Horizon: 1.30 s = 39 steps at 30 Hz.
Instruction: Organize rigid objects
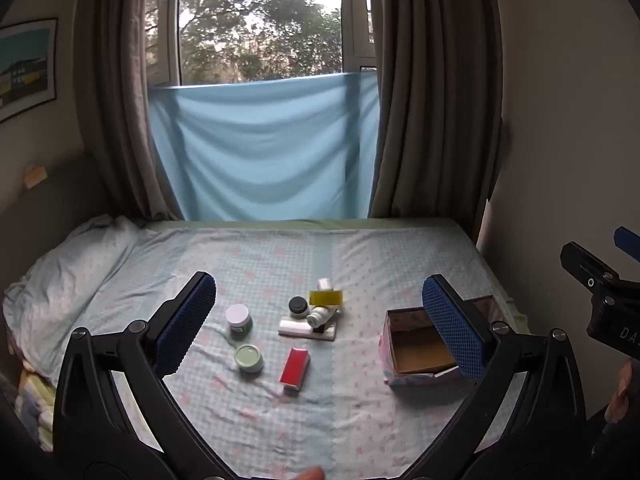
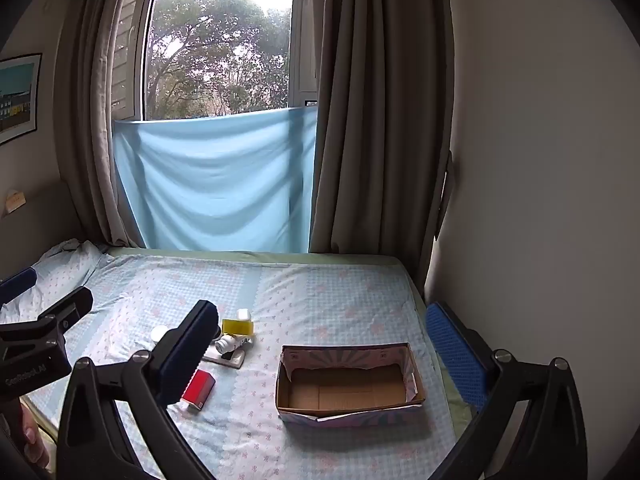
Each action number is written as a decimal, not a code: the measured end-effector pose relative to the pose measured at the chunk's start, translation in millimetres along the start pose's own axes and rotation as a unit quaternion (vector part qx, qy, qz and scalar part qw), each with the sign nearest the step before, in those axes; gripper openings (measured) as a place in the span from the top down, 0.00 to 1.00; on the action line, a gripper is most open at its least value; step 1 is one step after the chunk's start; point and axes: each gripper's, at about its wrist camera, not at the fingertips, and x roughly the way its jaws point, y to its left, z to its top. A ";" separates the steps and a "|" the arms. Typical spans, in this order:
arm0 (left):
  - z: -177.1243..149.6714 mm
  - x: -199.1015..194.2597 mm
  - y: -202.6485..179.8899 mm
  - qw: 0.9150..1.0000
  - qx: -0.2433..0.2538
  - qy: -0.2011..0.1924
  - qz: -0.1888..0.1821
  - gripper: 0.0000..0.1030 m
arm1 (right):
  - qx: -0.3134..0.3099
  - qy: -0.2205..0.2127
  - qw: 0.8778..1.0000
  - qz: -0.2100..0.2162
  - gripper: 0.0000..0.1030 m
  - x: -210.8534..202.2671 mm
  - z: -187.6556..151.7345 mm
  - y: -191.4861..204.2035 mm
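Progress: nothing sorted yet, judging by the layout. The cardboard box (image 2: 348, 384) sits open and bare inside; every item lies outside it on the bed sheet (image 1: 360, 256).

Left to right on the sheet, left wrist view:
- white-lidded jar (image 1: 239, 320), upright, dark green body.
- pale green round tin (image 1: 249, 357), just in front of that jar, lid up.
- red box (image 1: 295, 368), lying flat; long axis runs near-to-far with a slight lean to the right at its far end.
- central cluster: black-capped jar (image 1: 298, 306); a small white bottle (image 1: 320, 316) on its side, resting on a flat white case (image 1: 307, 330) whose long axis runs left-right; a yellow block (image 1: 326, 298) on its long edge, axis left-right; another white bottle (image 1: 325, 283) behind it.
- the box, well apart to the right, long axis left-right in the right wrist view, opening upward.

Tongs: left gripper (image 1: 320, 320) has its jaws spread wide, nothing between the pads, hovering above the cluster. Right gripper (image 2: 324, 356) likewise spread wide and empty, aimed toward the box.

Remaining, as I judge it: all items still need placing in the box.
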 end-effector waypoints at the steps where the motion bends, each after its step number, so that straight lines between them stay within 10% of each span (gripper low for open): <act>1: 0.1 -0.7 -0.2 1.000 -0.001 -0.002 0.002 0.01 | -0.001 0.000 1.000 -0.001 0.00 -0.1 0.0 0.0; 39: 3.0 8.9 8.9 1.000 -0.007 -0.009 -0.015 0.01 | 0.005 0.001 1.000 -0.006 0.00 4.1 7.3 5.3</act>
